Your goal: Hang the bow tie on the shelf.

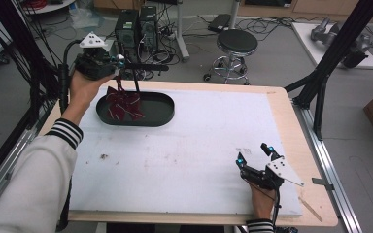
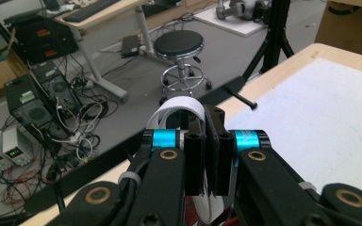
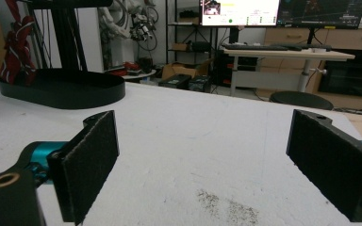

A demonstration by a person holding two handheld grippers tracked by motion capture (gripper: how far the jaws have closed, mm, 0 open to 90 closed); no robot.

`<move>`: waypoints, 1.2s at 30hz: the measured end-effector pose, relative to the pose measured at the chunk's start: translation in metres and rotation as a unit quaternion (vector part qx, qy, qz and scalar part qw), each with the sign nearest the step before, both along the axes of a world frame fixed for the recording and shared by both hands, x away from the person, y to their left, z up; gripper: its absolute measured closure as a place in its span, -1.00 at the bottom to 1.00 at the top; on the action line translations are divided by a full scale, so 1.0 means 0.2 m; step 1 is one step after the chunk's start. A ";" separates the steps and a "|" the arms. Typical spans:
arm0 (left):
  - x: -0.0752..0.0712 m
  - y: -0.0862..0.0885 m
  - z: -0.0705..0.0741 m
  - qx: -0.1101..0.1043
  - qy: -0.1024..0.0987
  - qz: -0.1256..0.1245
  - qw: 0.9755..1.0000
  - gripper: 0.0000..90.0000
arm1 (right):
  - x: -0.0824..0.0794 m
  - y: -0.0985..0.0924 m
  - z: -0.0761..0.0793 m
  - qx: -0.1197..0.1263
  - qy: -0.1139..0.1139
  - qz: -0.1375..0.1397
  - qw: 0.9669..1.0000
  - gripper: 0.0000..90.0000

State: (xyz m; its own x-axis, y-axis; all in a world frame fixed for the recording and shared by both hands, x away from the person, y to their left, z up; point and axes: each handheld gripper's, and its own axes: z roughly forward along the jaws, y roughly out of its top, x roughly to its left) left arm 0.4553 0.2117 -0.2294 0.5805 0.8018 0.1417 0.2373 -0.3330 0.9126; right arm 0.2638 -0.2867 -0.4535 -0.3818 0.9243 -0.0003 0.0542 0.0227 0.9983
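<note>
Two grippers: one idle near the person, one working at the far left.
Right gripper [image 1: 255, 156]: jaws spread wide, holding nothing, resting low on the white table top [image 1: 199, 145] at its near right.
Left gripper [image 1: 120, 60]: jaws pinched on a strap, raised above the far left corner.
Bow [image 1: 124, 103]: dark red with white edging, hanging straight down from that strap; probably its lower loops touch the tray floor.
Tray [image 1: 162, 112]: black oval, long axis running left-right, directly under the left gripper, well apart from the right.
</note>
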 end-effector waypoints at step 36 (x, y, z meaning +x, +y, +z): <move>0.13 0.00 0.02 -0.023 -0.023 0.063 0.998 0.93 | 0.00 0.00 0.00 0.003 0.004 0.000 1.000 -0.80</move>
State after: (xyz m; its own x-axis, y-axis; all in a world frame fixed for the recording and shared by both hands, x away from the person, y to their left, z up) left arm 0.4813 0.2121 -0.2260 0.4694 0.8739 0.1263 0.2326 -0.2603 0.9371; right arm 0.2644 -0.2875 -0.4534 -0.3825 0.9239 0.0083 0.0619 0.0166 0.9979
